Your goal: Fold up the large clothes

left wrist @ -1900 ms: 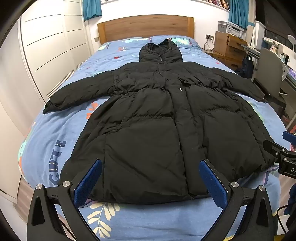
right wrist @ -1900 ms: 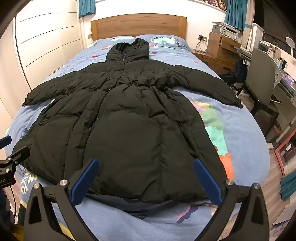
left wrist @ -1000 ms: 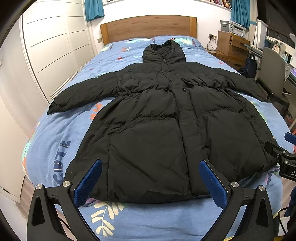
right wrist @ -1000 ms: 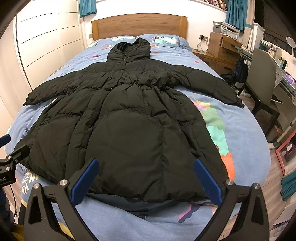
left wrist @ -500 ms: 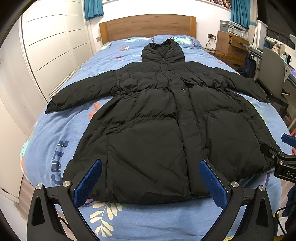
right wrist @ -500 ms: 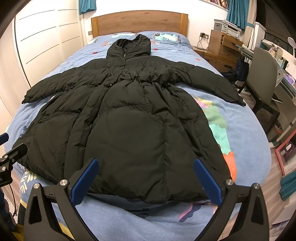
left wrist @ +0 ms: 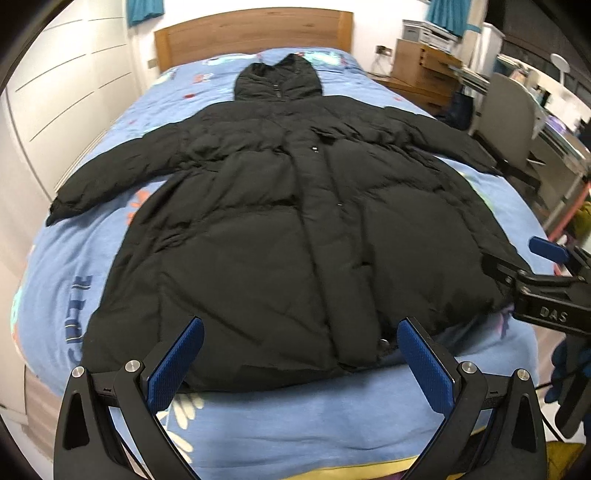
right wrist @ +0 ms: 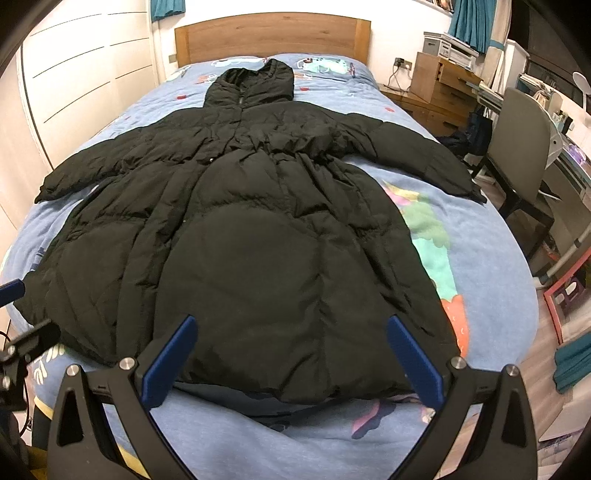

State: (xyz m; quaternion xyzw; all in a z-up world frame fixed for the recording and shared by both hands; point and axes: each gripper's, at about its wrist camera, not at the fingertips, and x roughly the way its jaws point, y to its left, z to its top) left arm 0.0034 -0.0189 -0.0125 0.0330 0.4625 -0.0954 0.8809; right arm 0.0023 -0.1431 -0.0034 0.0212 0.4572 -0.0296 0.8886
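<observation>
Left wrist view: long black quilted hooded coat (left wrist: 295, 221) spread flat, front up, on a bed with a blue cartoon-print cover (left wrist: 74, 258). Hood toward the wooden headboard (left wrist: 255, 33), hem toward the camera. Both sleeves stretched out sideways, one toward each long edge of the bed. Front placket runs down the middle, closed, with small metal snaps showing.

Left gripper (left wrist: 299, 358) hangs just off the hem at the foot of the bed, blue-padded fingers spread wide, nothing between them, not touching the fabric. Right gripper (left wrist: 524, 266) enters at the right edge of this view, beside the coat's hem corner; whether it touches the fabric cannot be told from here.

Right wrist view: same coat (right wrist: 258, 240), seen from nearer its other hem corner. Right gripper (right wrist: 291, 354) also held with fingers wide apart and empty, hovering over the hem edge. Left gripper's tip (right wrist: 22, 325) shows at the far left, near the opposite hem corner.

White panelled wardrobe (right wrist: 81, 74) along one side of the bed; grey desk chair (right wrist: 524, 136) and wooden drawer unit (right wrist: 439, 88) on the other side.
</observation>
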